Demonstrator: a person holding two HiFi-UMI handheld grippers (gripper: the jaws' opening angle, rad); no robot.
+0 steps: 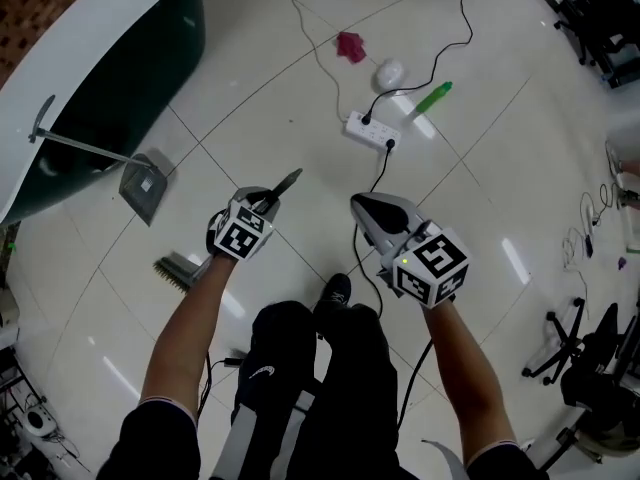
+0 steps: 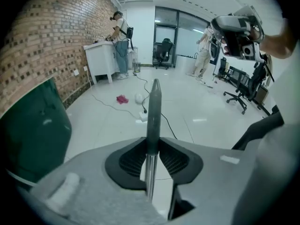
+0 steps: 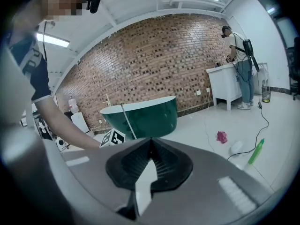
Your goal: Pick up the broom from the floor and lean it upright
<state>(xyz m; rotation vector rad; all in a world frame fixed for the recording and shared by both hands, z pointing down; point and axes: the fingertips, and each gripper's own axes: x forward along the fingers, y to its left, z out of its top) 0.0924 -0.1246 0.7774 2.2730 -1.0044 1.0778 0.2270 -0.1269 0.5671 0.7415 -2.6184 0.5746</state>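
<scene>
Brick wall (image 3: 154, 55), white tile floor (image 1: 250, 68) w/ green tub (image 3: 145, 116).

Dark green tub (image 1: 140, 78), pink cloth (image 1: 351, 46), bright green bottle (image 1: 434, 98), white floor (image 1: 250, 118).

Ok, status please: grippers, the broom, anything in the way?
Left gripper jaws shut on broom, slanted. Right gripper jaws shut, empty. Power strip and cable ahead.

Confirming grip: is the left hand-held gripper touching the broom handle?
Touching. Left gripper view shows the broom handle clamped between pads of the left hand-held gripper.
</scene>
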